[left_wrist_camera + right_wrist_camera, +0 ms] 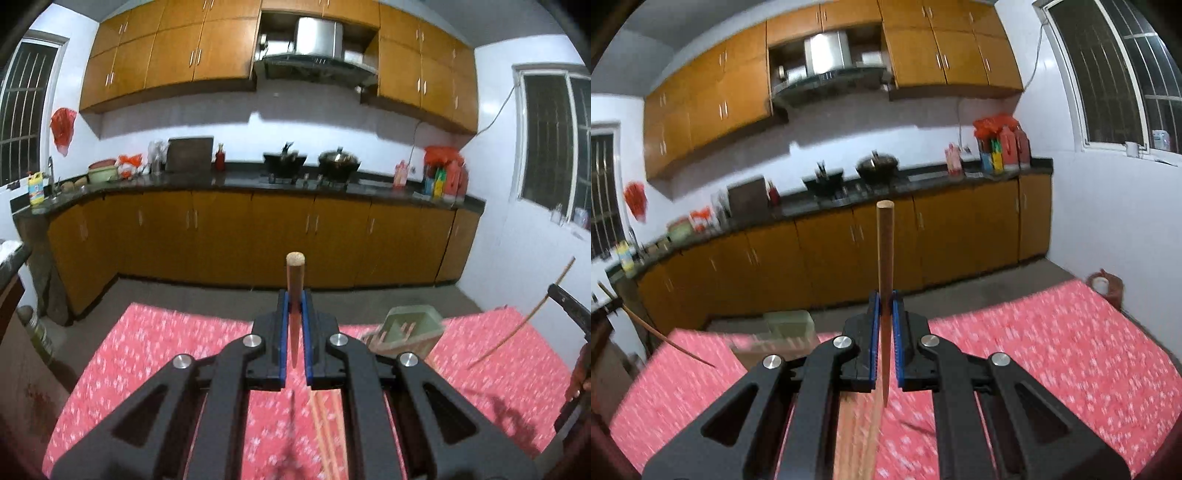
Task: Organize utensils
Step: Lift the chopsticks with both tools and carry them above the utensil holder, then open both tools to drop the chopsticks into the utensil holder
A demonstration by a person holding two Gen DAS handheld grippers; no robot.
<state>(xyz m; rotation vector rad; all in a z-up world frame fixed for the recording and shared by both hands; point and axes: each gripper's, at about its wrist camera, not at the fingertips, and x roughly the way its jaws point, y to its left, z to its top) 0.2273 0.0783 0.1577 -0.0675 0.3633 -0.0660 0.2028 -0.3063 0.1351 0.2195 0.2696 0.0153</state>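
Note:
My left gripper (294, 301) is shut on a wooden chopstick (295, 280) whose blunt end sticks out ahead of the fingers. My right gripper (885, 301) is shut on another wooden chopstick (885, 251), held well above the table. A pale green utensil holder (410, 328) stands on the red floral tablecloth (147, 350), just right of my left gripper; it also shows blurred in the right wrist view (790, 325). Several more chopsticks (325, 432) lie on the cloth below my left gripper. The right-hand chopstick shows in the left wrist view (517, 325).
A kitchen counter (240, 182) with two woks (284, 162), bottles and a sink runs along the far wall over orange cabinets. Grey floor lies between table and cabinets. A brown jar (1104, 286) stands past the table's right corner.

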